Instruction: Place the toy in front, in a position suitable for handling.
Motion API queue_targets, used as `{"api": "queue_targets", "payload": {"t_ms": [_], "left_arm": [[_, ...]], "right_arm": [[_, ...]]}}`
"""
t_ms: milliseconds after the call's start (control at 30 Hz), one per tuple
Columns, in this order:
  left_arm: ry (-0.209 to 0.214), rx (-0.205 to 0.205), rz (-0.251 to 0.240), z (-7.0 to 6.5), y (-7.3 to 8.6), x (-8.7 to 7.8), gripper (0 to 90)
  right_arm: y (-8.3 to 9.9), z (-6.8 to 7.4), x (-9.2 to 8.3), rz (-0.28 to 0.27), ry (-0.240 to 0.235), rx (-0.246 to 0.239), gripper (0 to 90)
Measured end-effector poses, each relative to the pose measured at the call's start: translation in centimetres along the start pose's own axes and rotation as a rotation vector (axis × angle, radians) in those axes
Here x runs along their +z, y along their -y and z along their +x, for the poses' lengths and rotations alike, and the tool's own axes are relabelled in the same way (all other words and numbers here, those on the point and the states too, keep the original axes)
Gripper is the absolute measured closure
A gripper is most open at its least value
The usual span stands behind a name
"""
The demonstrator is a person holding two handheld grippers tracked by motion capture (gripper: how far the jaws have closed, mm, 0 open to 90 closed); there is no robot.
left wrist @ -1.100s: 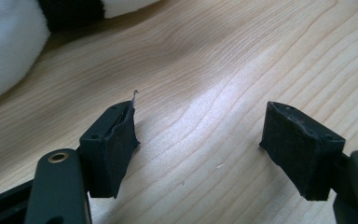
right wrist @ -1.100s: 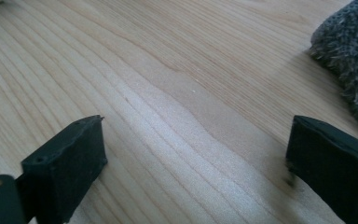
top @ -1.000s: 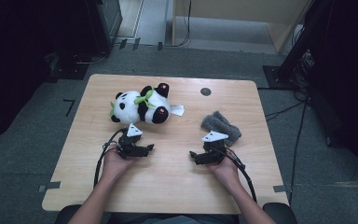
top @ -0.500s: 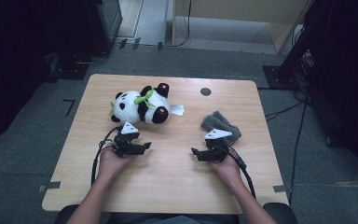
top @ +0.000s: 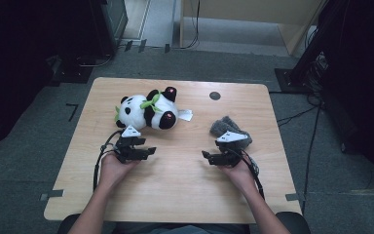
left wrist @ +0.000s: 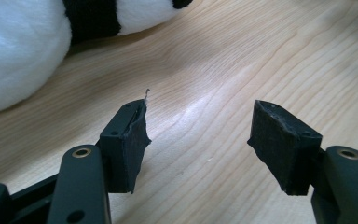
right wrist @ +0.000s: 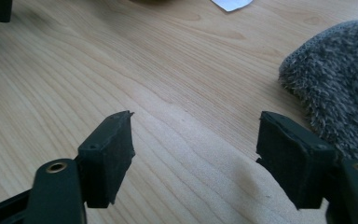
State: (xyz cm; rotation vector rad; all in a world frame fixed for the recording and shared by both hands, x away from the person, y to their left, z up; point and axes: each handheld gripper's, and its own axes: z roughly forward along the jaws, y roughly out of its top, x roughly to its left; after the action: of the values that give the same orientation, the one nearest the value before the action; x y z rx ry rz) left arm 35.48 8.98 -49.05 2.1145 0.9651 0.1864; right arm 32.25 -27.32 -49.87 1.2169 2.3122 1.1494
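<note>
Both hand-held grippers have just been narrowing their jaws since the earlier frame, with nothing between them. One left hand-held gripper (top: 148, 152) and one right hand-held gripper (top: 205, 156) hover half open over the pale wooden counter (top: 185, 180), tips facing each other. One black-and-white plush panda (top: 146, 111) lies just beyond the left one, unmoved; one grey fuzzy cloth (top: 226, 127) lies just behind the right one. No writing is readable.
</note>
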Motion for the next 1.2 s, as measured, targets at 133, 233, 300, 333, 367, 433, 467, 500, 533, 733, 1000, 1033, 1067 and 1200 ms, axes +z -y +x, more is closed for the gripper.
{"api": "queue_targets", "payload": {"t_ms": [133, 233, 300, 333, 367, 433, 467, 500, 533, 733, 1000, 1033, 1067, 1200], "left_arm": [[-0.008, 0.018, -0.005, 0.1, -0.1, -0.3, 36.2], [-0.007, 0.015, -0.008, 0.2, -0.2, -0.5, 36.7], [-0.012, 0.021, -0.011, 0.3, -0.2, -0.7, 37.3], [-0.01, 0.024, -0.017, 0.4, -0.3, -0.9, 37.5], [-0.01, 0.024, -0.017, 0.4, -0.3, -0.9, 38.1], [-0.007, 0.024, -0.022, 0.5, -0.3, -1.1, 38.7], [-0.012, 0.017, -0.018, 0.6, -0.4, -1.2, 39.5], [-0.012, 0.017, -0.018, 0.6, -0.4, -1.2, 39.6], [-0.02, 0.021, -0.017, 0.7, -0.4, -1.4, 39.8], [-0.028, 0.015, -0.026, 1.4, -0.8, -2.3, 40.7], [-0.03, -0.002, -0.045, 2.5, -1.0, -3.1, 38.4], [-0.03, -0.002, -0.045, 2.5, -1.0, -3.1, 38.4], [-0.029, -0.001, -0.052, 2.8, -1.1, -3.3, 38.0], [-0.032, -0.002, -0.06, 3.3, -1.4, -3.5, 36.9]], "right_arm": [[-0.7, -0.6, -0.3, 0.039, -0.038, 0.013, 29.9], [-0.8, -0.9, -0.5, 0.026, -0.035, 0.014, 31.3], [-0.8, -1.0, -0.7, 0.024, -0.034, 0.015, 32.1], [-0.8, -1.1, -0.8, 0.018, -0.03, 0.011, 32.7], [-0.9, -1.1, -0.9, 0.014, -0.03, 0.009, 33.0], [-0.9, -1.1, -1.0, 0.01, -0.025, 0.004, 33.3], [-1.1, -1.2, -1.2, 0.003, -0.019, -0.001, 33.8], [-1.1, -1.2, -1.2, 0.003, -0.019, -0.001, 33.8], [-1.3, -1.4, -1.3, 0.018, -0.023, 0.003, 33.5], [-1.6, -1.9, -1.5, 0.01, -0.016, 0.016, 34.5], [-1.8, -2.6, -2.0, -0.007, -0.003, 0.026, 36.0], [-1.8, -2.6, -2.0, -0.007, -0.003, 0.026, 36.0], [-1.8, -2.7, -2.1, -0.013, -0.001, 0.027, 36.4], [-1.8, -3.0, -2.2, -0.008, 0.005, 0.037, 36.5]]}}
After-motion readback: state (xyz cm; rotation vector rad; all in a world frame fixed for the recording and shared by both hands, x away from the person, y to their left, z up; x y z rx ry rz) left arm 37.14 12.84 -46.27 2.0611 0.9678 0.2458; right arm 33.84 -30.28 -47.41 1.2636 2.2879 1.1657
